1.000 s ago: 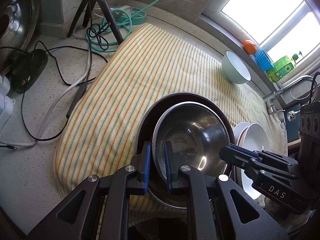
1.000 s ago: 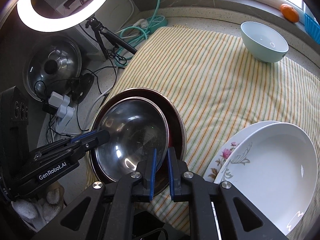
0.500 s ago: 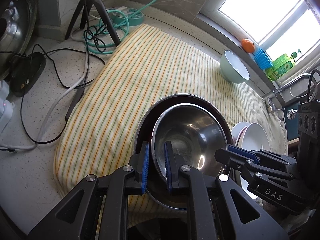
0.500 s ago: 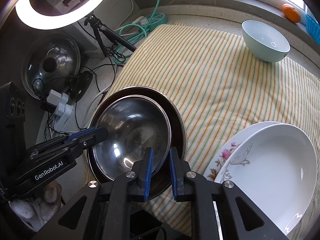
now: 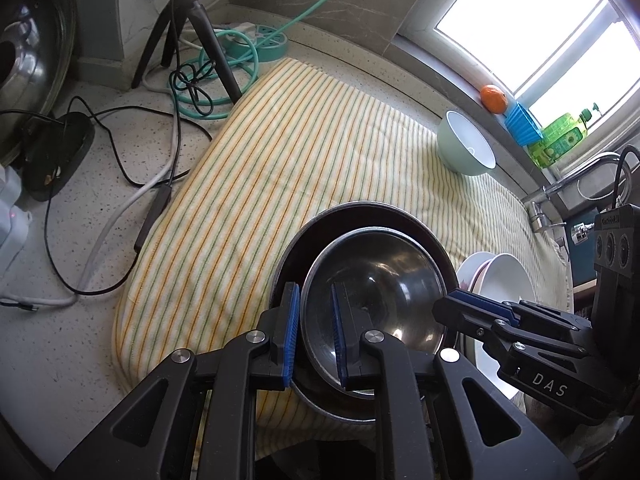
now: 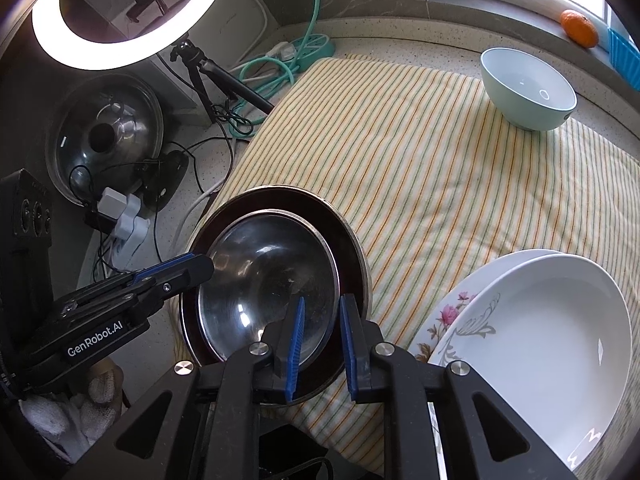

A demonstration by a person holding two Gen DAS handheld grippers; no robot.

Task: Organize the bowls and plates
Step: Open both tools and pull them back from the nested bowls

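Left wrist view: left gripper (image 5: 314,330) has its fingers parted a little, straddling the near rim of the steel bowl (image 5: 380,280) with visible gaps either side, not pinching. The steel bowl sits nested in a dark plate (image 5: 320,232) on the striped cloth (image 5: 280,160). Right gripper (image 5: 460,304) comes in from the right at the bowl's rim (finger gap unreadable here). Mint bowl (image 5: 464,148) is well apart, at the cloth's far edge near the window.

Right wrist view: right gripper (image 6: 322,340) fingers are spread apart over the steel bowl (image 6: 264,272) rim, holding nothing. White plate stack (image 6: 540,320) lies just beside on the right, floral plate (image 6: 444,320) underneath. Desk (image 6: 400,36) also carries a ring light (image 6: 132,12) on the left.
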